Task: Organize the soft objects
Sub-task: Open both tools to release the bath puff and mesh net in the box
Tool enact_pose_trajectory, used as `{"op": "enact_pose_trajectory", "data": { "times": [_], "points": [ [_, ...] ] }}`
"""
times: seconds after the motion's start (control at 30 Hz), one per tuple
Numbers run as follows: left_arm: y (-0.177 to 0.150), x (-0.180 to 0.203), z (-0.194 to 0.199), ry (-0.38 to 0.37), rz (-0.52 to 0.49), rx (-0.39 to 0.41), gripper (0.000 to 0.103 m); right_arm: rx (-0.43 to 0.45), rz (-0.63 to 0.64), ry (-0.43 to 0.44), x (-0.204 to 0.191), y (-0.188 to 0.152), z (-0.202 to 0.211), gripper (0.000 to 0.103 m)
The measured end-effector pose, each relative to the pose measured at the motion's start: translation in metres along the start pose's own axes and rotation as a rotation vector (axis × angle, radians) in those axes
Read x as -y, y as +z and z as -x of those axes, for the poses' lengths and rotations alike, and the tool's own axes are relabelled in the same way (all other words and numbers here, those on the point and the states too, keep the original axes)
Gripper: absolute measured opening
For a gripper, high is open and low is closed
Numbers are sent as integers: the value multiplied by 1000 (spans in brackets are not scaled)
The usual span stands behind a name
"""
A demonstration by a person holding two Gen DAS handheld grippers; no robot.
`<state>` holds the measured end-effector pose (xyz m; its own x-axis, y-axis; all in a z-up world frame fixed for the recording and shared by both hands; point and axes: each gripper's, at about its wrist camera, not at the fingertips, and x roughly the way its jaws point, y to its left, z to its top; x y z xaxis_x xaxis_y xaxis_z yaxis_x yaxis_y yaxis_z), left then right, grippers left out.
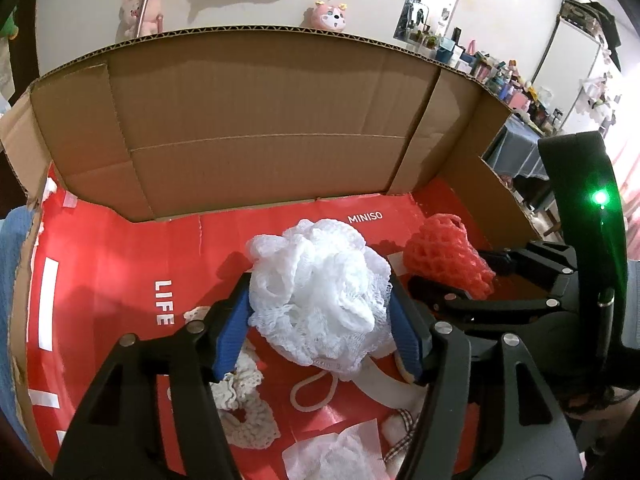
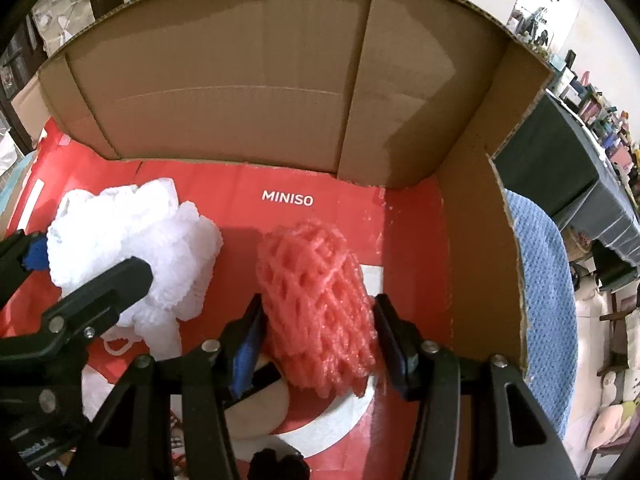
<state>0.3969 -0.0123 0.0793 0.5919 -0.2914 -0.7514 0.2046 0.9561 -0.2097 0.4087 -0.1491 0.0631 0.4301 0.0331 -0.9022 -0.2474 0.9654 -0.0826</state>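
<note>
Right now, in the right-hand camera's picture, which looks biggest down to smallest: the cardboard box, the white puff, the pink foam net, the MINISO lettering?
1. cardboard box, filling most of the view.
2-3. white puff and pink foam net: they look about alike; the net sits nearer the camera, so I won't rank them.
4. MINISO lettering, clearly smallest.

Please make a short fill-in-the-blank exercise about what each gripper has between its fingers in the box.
1. Between the left gripper's fingers is a ____ mesh pouf.
2. Between the right gripper's fingers is a ____ foam net.
3. Both things are over the red floor of a ____ box.
4. The white word nearest the net is ____.

Missing words: white; red; cardboard; MINISO
</note>
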Motion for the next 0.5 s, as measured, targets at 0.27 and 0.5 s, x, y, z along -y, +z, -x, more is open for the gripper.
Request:
{"op": "enact_pose_trajectory", "data": {
  "times": [0.27, 0.5],
  "points": [
    [1, -5, 4, -21, 25, 4, 67, -5, -5, 10, 7, 3, -5, 55],
    [2, -4, 8, -33, 24, 10, 72, -9, 3, 7, 7, 2, -1, 56]
  ]
}}
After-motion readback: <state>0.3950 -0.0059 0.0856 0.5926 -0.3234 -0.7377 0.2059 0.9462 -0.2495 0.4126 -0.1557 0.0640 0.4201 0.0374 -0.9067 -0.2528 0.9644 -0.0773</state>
